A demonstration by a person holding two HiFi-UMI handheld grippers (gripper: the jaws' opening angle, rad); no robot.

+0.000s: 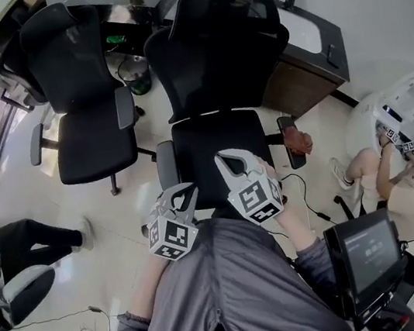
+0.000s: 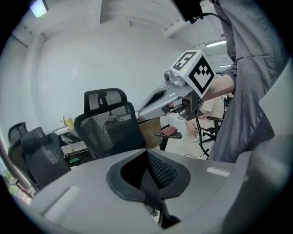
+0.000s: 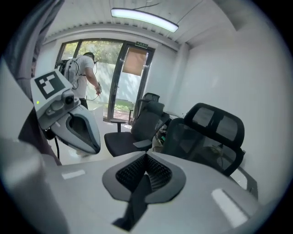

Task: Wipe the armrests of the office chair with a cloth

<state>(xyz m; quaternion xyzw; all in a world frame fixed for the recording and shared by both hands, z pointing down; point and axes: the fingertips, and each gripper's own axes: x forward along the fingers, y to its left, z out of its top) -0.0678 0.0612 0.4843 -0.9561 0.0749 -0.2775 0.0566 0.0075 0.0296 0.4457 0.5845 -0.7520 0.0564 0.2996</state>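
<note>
Two black chairs stand side by side: the office chair [image 1: 215, 73] nearest the person and a second chair [image 1: 85, 142] to its left. One reddish cloth [image 1: 298, 140] lies on the office chair's right armrest [image 1: 296, 160], beside the seat's right edge. Over the seat's front edge are two grippers, the left gripper [image 1: 186, 194] and the right gripper [image 1: 226, 159]. Each has its jaws pressed together and holds nothing.

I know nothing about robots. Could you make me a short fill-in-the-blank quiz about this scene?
1. The cloth lies on the nearer chair's ____.
2. The jaws of the left gripper and the right gripper are both ____.
3. Neither gripper is holding the ____.
Missing words: armrest; shut; cloth.
</note>
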